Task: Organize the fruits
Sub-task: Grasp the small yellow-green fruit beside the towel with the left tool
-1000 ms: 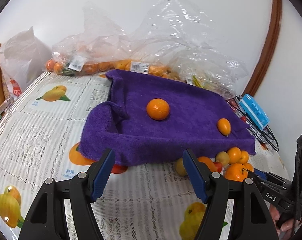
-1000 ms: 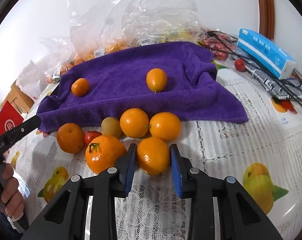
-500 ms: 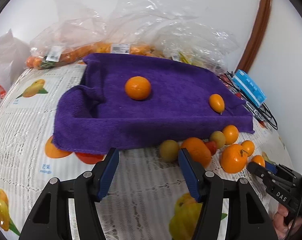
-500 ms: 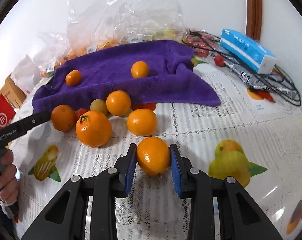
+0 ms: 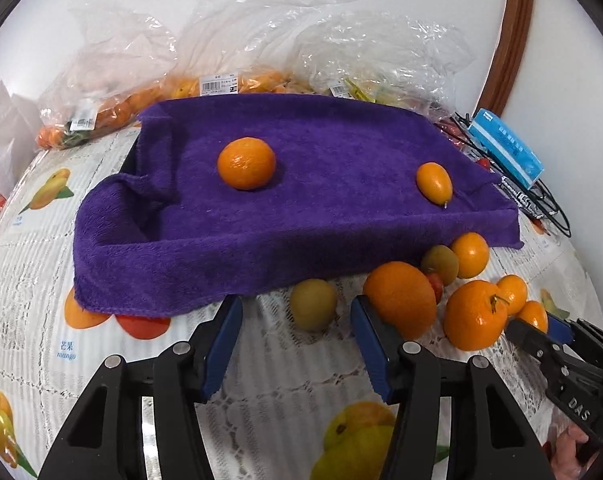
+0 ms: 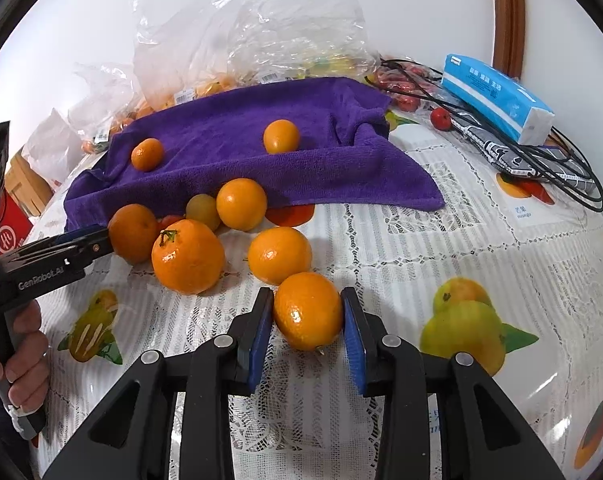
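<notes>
A purple towel point(image 5: 301, 208) lies spread on the table with a mandarin point(image 5: 246, 163) and a kumquat point(image 5: 433, 182) on it. Loose fruit sits at its front edge. My left gripper point(image 5: 295, 344) is closing just short of a greenish-yellow fruit point(image 5: 313, 304), and its pads touch nothing. A large orange point(image 5: 399, 300) lies just outside its right finger. My right gripper point(image 6: 306, 312) has an orange point(image 6: 307, 310) between its pads, resting on the tablecloth in front of the pile. Its jaws are beginning to open, still against the orange. A stemmed mandarin point(image 6: 187, 256) lies to the left.
Clear plastic bags of fruit point(image 5: 221, 84) line the wall behind the towel. A blue tissue pack point(image 6: 497, 98), black cables point(image 6: 561, 168) and a small red fruit point(image 6: 440, 119) lie at the right. A person's hand point(image 6: 21, 356) holds the left gripper's handle.
My left gripper came down and closer to the fruit at the towel's front edge, and its jaws narrowed. My right gripper drew its orange back out of the pile, then stopped.
</notes>
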Motion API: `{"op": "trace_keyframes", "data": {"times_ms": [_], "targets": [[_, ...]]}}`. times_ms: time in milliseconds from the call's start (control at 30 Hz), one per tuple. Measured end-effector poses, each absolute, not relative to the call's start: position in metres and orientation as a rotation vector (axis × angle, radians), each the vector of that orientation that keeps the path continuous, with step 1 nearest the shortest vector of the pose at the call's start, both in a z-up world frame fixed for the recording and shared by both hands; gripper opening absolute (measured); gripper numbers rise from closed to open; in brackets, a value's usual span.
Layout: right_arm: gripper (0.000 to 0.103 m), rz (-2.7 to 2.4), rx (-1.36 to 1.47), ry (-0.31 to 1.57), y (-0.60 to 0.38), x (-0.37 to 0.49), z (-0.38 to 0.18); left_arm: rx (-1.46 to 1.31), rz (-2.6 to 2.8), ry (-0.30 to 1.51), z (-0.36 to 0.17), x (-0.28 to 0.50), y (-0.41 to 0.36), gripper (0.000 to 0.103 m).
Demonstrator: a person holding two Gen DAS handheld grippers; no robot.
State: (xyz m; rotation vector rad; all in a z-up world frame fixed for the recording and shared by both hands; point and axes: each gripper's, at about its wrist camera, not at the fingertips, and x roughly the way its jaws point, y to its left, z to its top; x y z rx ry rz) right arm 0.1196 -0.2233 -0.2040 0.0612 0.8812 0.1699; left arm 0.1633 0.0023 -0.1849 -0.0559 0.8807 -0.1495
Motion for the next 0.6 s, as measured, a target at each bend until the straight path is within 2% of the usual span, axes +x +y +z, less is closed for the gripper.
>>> {"op": "trace_keyframes", "data": {"times_ms": [33, 167, 333, 600], "targets": [[0.037, 0.172, 0.062, 0.881, -0.223, 0.12, -0.204, -0.044, -0.156, 0.882, -0.185, 0.163, -0.001, 0.049], [0.04, 0.182, 0.066, 0.882, -0.223, 0.12, -0.204, 0.007, -0.154, 0.883, -0.185, 0.163, -0.01, 0.024], [0.04, 0.183, 0.067, 0.882, -0.222, 0.119, -0.204, -0.068, -0.172, 0.883, -0.185, 0.165, 0.001, 0.025], [0.04, 0.182, 0.059, 0.884, -0.222, 0.12, -0.204, -0.033, -0.162, 0.886, -0.186, 0.167, -0.007, 0.025]]}}
